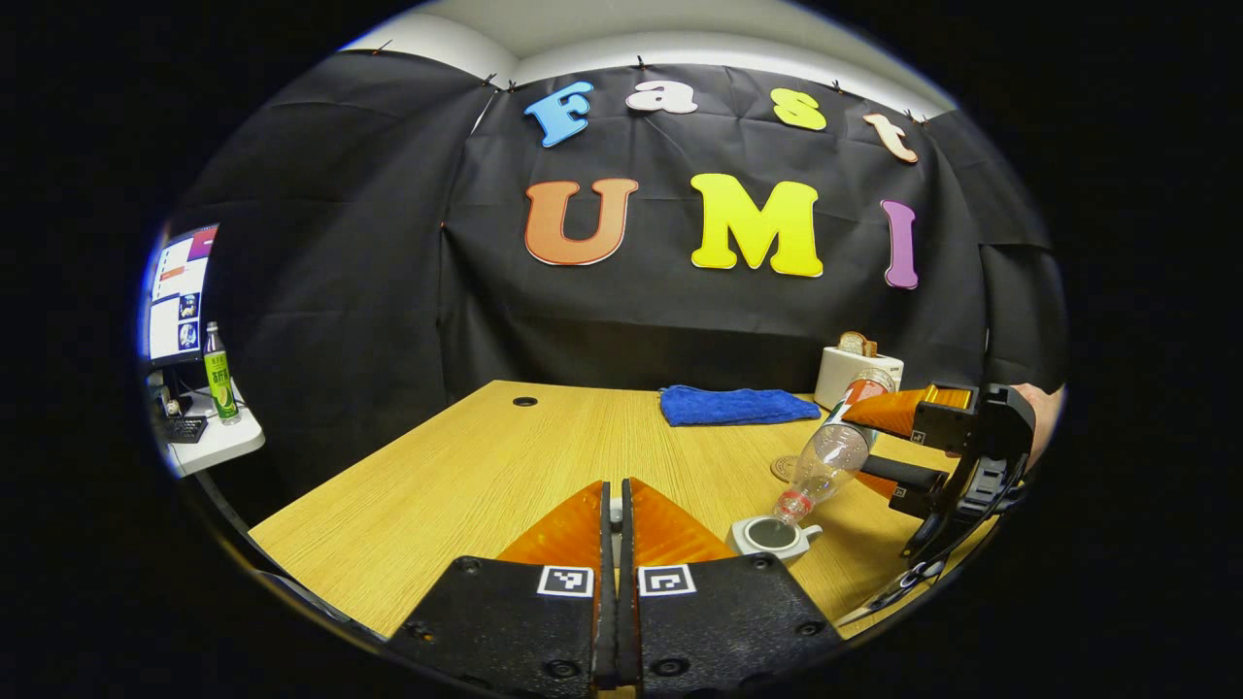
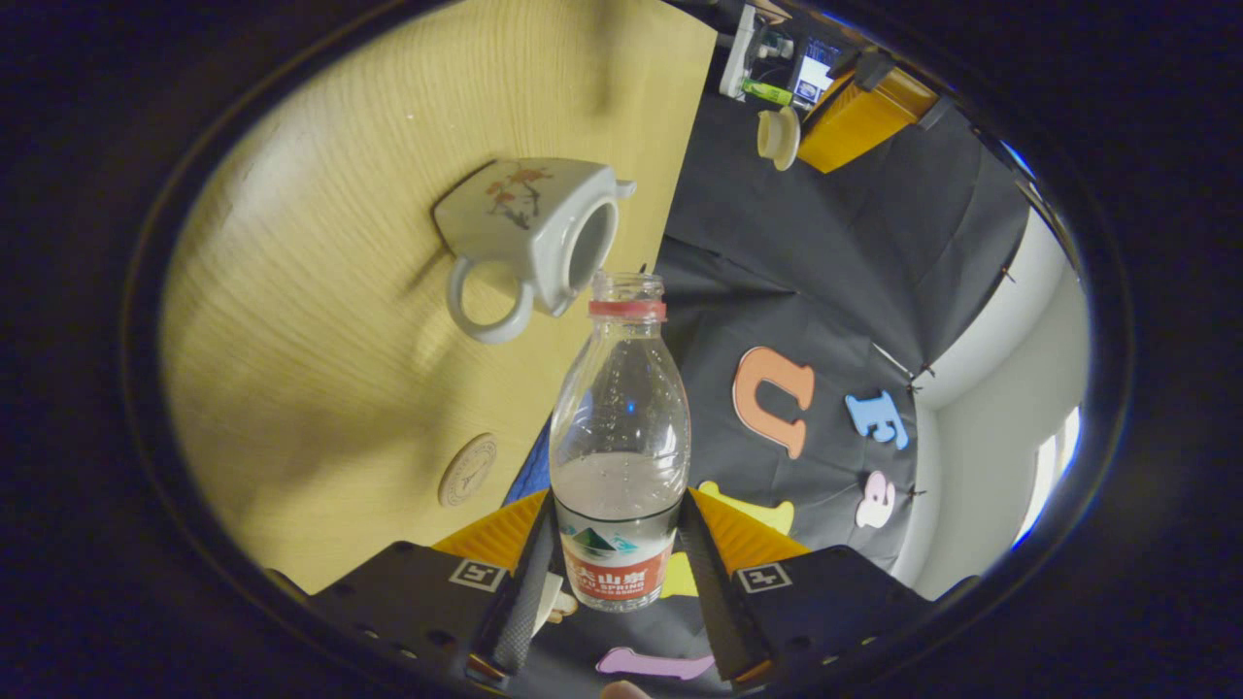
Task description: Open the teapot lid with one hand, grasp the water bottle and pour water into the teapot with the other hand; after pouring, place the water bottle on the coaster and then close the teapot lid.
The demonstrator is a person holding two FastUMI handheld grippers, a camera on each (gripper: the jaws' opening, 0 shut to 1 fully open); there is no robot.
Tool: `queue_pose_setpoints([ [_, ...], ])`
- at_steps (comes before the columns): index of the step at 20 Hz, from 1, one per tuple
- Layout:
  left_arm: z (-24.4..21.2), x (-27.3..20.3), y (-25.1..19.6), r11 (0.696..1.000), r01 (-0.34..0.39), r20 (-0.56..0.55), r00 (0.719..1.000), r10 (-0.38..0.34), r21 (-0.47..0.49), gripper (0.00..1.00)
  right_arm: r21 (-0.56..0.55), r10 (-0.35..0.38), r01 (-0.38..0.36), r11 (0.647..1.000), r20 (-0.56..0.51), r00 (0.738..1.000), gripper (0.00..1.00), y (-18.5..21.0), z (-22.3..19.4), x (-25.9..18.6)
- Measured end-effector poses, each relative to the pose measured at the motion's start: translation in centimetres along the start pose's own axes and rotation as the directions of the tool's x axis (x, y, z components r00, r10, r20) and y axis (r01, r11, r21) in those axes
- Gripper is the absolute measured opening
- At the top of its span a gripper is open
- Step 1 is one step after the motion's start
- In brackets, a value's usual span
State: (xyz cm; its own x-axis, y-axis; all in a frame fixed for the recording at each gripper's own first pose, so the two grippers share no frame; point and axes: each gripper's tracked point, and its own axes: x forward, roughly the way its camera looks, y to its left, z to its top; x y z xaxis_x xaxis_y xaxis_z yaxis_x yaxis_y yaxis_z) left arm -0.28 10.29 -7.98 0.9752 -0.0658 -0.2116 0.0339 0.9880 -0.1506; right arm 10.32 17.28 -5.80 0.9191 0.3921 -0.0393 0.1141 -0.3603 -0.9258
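Note:
The clear water bottle (image 2: 621, 427) with a red neck ring and no cap is tilted mouth-down, and my right gripper (image 2: 617, 544) is shut on its labelled body. Its mouth hangs just above the open top of the white teapot (image 2: 529, 228), which stands on the wooden table (image 2: 320, 320). From the left gripper view, the bottle (image 1: 830, 456) slants down to the teapot (image 1: 772, 539), held by the right gripper (image 1: 879, 445). My left gripper (image 1: 615, 505) is shut; in the right gripper view it (image 2: 804, 136) holds the white lid (image 2: 777, 136) in the air, away from the pot. The round coaster (image 2: 467, 470) lies bare beside the bottle.
A folded blue towel (image 1: 738, 405) and a white toaster (image 1: 856, 374) with bread sit at the table's far side. The coaster (image 1: 785, 468) lies just behind the teapot. A side table at the left carries a monitor and a green bottle (image 1: 221, 374).

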Motion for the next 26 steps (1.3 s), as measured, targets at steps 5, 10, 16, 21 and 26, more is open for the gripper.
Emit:
queue_pose_setpoints([
  [5, 0.0, 0.1, 0.2, 1.000, -0.001, -0.002, 1.000, 0.001, -0.003, 0.03, -0.032, -0.013, 0.014, 0.999, 0.010, 1.000, 0.71, -0.7, 0.3, 0.0],
  [10, -0.1, 0.1, 0.2, 1.000, 0.000, -0.003, 1.000, 0.000, -0.004, 0.03, -0.065, -0.018, 0.018, 0.998, 0.007, 1.000, 0.70, -1.0, 0.0, 0.0],
  [16, -0.1, -0.1, 0.1, 1.000, 0.002, -0.006, 1.000, -0.002, -0.002, 0.03, -0.105, -0.034, 0.035, 0.994, 0.008, 0.999, 0.70, -1.7, -0.1, -0.3],
  [21, -0.1, 0.0, 0.5, 1.000, -0.008, -0.007, 1.000, 0.008, -0.002, 0.03, -0.128, -0.037, 0.038, 0.991, 0.007, 0.999, 0.70, -2.0, -0.1, -0.2],
  [26, 0.0, -0.1, 0.3, 1.000, -0.007, -0.007, 1.000, 0.007, -0.004, 0.03, -0.165, -0.053, 0.055, 0.985, 0.016, 0.998, 0.70, -2.4, 0.2, -0.3],
])
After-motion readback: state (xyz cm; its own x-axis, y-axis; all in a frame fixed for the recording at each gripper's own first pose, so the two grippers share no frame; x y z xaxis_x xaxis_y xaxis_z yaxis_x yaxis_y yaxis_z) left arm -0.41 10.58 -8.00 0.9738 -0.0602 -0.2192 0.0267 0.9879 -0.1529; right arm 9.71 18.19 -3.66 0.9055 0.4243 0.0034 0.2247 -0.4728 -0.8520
